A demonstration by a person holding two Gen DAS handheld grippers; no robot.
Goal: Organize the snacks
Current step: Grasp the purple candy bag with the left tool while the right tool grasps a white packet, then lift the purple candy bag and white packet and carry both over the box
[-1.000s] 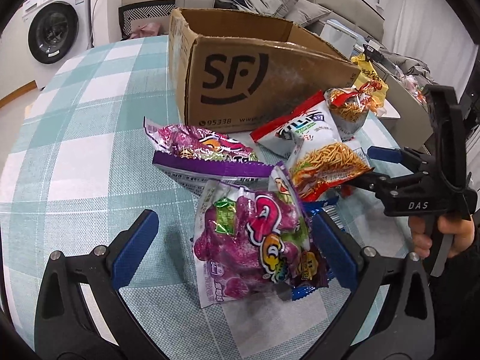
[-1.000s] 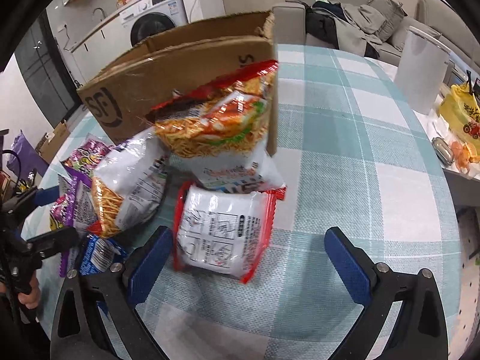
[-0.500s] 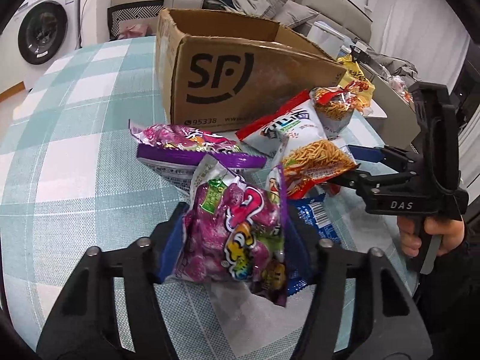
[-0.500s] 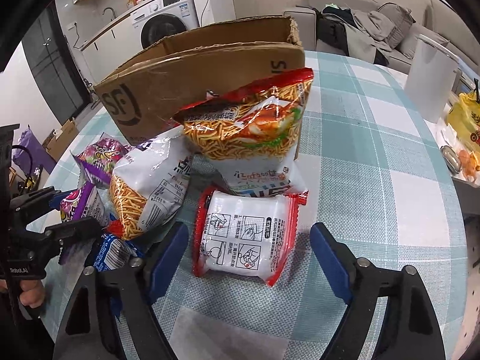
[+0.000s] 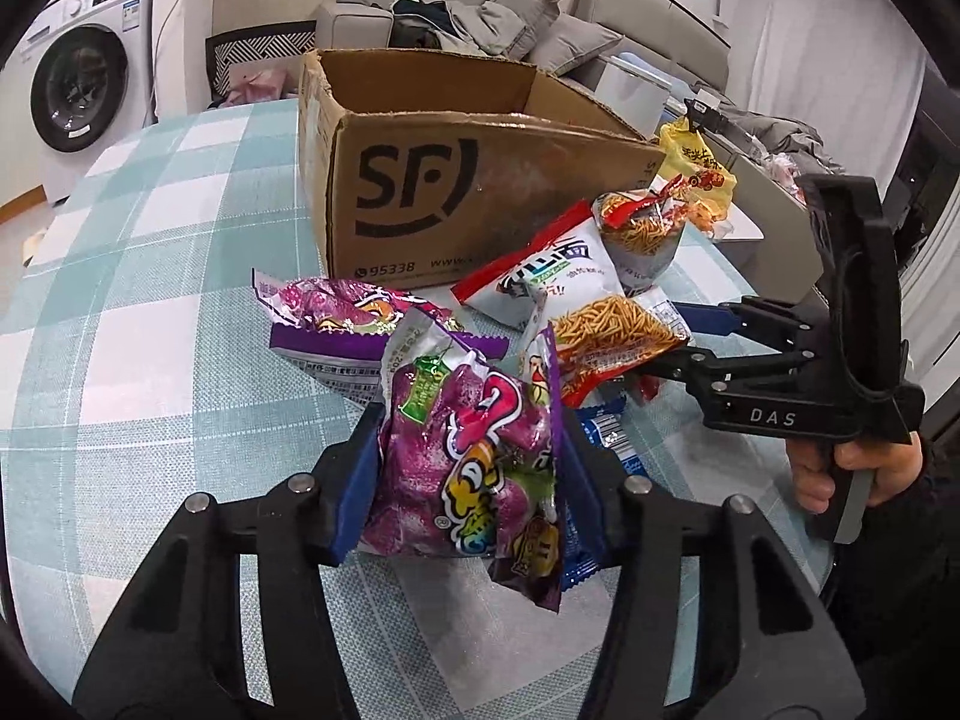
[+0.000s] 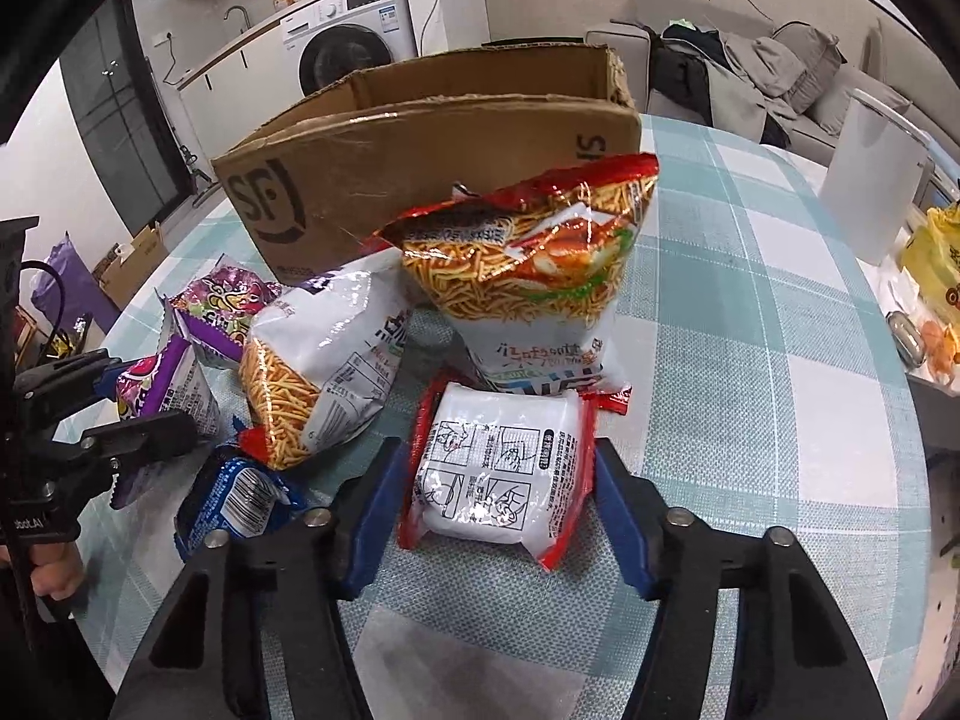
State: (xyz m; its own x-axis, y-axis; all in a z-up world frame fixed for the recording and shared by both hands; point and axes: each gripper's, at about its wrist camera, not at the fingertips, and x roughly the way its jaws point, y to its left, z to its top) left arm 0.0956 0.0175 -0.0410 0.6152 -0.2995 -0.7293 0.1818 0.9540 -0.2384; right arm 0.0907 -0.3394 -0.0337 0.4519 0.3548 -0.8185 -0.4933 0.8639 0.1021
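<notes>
My left gripper has its jaws closing, and the blue pads press both sides of a purple snack bag raised off the checked table. In the right wrist view my right gripper is also closing, its pads against the edges of a white, red-edged noodle packet that lies flat. The open SF cardboard box stands behind the snack pile. Also in the pile are a second purple bag, orange noodle-snack bags, and a blue packet.
A white container and a yellow bag stand at the table's right side. A washing machine and a sofa with clothes lie beyond the table. A hand holds the right gripper's handle.
Both grippers' jaws went from wide apart to closed in on their packets. The left one took hold of the purple bag and lifted it slightly; the right one closed around the white noodle packet.
</notes>
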